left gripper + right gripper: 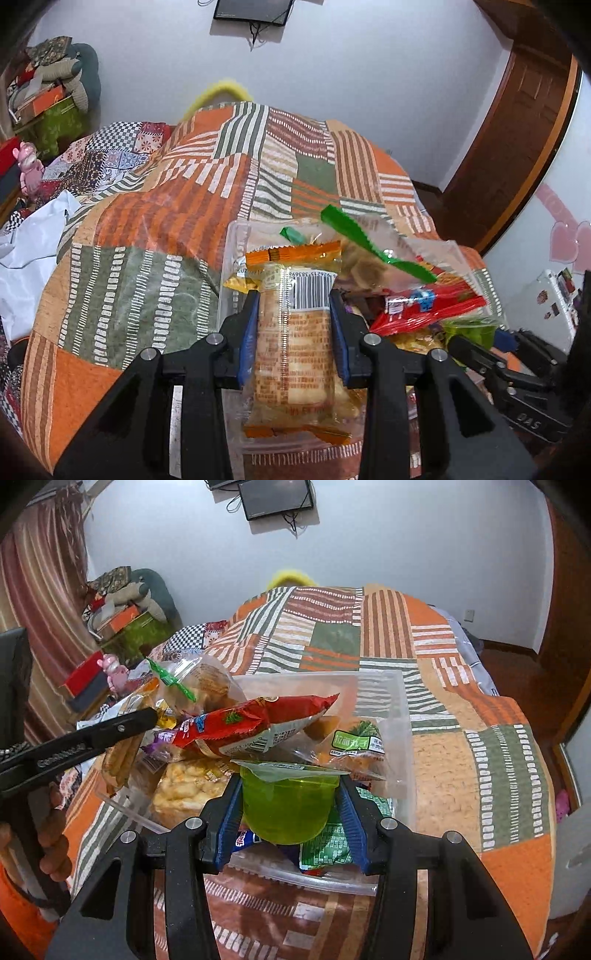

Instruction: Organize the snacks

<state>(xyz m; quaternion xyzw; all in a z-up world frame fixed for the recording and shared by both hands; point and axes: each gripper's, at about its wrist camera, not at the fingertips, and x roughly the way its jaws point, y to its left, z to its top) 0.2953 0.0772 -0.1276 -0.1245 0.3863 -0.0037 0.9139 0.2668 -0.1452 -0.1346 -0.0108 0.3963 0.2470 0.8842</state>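
Observation:
My left gripper (293, 299) is shut on a clear orange-edged biscuit packet (295, 350) and holds it above the near end of a clear plastic bin (236, 236) on the bed. My right gripper (290, 786) is shut on a green jelly cup (288, 805) with a foil lid, above the same bin (402, 709). The bin holds several snacks: a red chip bag (255, 723), a green-sealed pastry bag (207, 686), a puffed rice pack (188, 790) and a green packet (328, 845). The left gripper also shows at the left of the right wrist view (147, 716).
The bin rests on a bed with an orange, green and brown patchwork cover (147, 229). A pink toy (29, 170) and stacked boxes (48, 110) are at the left. A wooden door (517, 140) is at the right. A wall screen (275, 496) hangs ahead.

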